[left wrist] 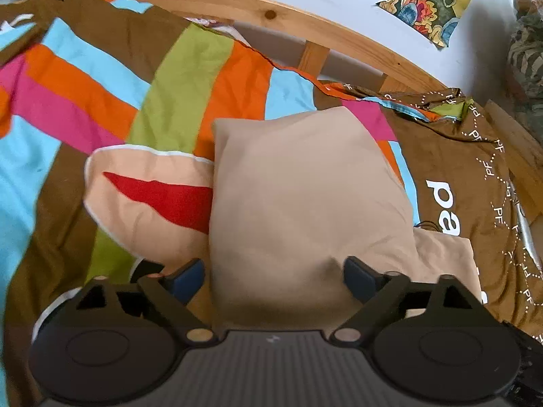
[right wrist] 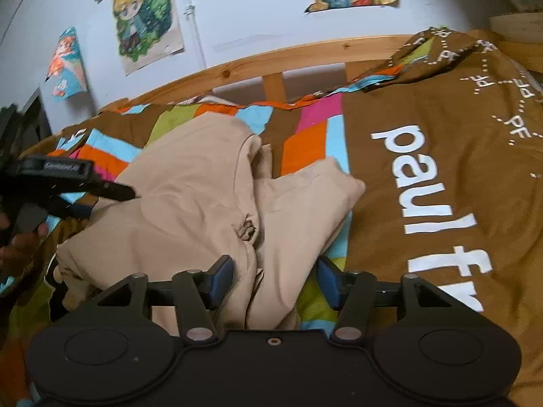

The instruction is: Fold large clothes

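A large beige garment (left wrist: pixel 298 196) lies folded over itself on the bed. Its peach underside with a red patch and white trim (left wrist: pixel 149 196) sticks out to the left. My left gripper (left wrist: pixel 273 278) is open just above the near edge, with the beige cloth spanning the gap between its fingers. In the right wrist view the same garment (right wrist: pixel 203 196) lies bunched with a rumpled fold down its middle. My right gripper (right wrist: pixel 275 281) is open at its near edge, a ridge of cloth lying between the blue pads (right wrist: pixel 222 279). The left gripper (right wrist: pixel 101 200) shows at the garment's left side.
A striped bedspread (left wrist: pixel 176 78) in brown, orange, blue, pink and green covers the bed, with white lettering (right wrist: pixel 420 183) on a brown area at the right. A wooden bed rail (left wrist: pixel 305 23) runs along the far side below a white wall with posters (right wrist: pixel 146 23). A hand (right wrist: pixel 17 247) holds the left gripper.
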Motion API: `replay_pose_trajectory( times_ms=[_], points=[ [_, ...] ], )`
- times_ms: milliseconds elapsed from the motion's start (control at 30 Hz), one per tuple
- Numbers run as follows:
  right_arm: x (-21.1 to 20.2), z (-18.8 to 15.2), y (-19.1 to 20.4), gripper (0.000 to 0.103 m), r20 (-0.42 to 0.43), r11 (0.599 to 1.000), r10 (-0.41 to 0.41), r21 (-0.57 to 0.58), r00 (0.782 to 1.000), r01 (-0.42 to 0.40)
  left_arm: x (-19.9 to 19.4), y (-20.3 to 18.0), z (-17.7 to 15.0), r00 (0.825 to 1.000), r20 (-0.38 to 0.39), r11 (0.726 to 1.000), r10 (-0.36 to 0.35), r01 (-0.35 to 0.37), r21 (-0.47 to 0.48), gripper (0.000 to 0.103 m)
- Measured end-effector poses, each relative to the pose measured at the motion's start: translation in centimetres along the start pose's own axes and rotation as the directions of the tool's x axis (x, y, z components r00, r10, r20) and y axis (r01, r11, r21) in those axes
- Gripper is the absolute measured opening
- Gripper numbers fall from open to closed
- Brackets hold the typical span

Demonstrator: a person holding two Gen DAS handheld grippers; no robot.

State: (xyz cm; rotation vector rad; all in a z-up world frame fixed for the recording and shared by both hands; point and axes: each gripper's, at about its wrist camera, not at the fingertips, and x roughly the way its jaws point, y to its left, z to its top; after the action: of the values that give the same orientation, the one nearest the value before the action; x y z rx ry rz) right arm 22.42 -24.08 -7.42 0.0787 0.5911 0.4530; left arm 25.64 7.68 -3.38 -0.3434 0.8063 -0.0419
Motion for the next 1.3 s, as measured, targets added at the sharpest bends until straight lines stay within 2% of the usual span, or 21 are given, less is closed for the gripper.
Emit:
replay_pose_trajectory(
  times_ms=[233,400,500,600,767,933,1133,1300],
  points=[
    [-3.0,0.8,0.6,0.075,0.058,0.999,-0.035,0.032,0.998,0.033,-3.7,-1.0,-1.6,0.999,0.012,0.999,0.036,-0.036,0.001,0.102],
    [-6.0,1.7,2.2,0.087,0.128,1.0,-0.024,-0.007,0.991,0.025,-7.5,-1.6,-2.8,0.997,0.065,0.999,0.047,-0.048,0.016,0.102],
    [-8.2,2.5,3.4,0.096,0.184,0.999,-0.009,-0.03,0.983,0.014,-10.4,-1.9,-3.3,0.993,0.105,0.998,0.053,-0.055,0.017,0.102],
    [-10.2,3.1,4.6,0.101,0.228,0.999,0.013,-0.044,0.974,-0.002,-13.4,-2.3,-3.8,0.988,0.147,0.998,0.055,-0.06,0.031,0.102],
    [-13.7,4.1,6.7,0.102,0.287,0.996,0.052,-0.081,0.956,-0.029,-18.4,-3.2,-4.9,0.97,0.232,0.993,0.07,-0.089,0.071,0.102],
    [-17.0,4.3,8.3,0.102,0.318,0.993,0.085,-0.1,0.944,-0.056,-22.8,-3.6,-6.9,0.952,0.296,0.992,0.081,-0.104,0.065,0.102],
    [-19.8,3.2,9.4,0.102,0.307,0.989,0.094,-0.139,0.947,-0.053,-26.3,-3.5,-9.9,0.935,0.34,0.992,0.098,-0.119,0.043,0.102],
    [-21.7,1.9,10.1,0.102,0.303,0.985,0.097,-0.165,0.948,-0.048,-27.9,-4.2,-12.4,0.912,0.394,0.99,0.111,-0.136,0.037,0.102]
  ],
)
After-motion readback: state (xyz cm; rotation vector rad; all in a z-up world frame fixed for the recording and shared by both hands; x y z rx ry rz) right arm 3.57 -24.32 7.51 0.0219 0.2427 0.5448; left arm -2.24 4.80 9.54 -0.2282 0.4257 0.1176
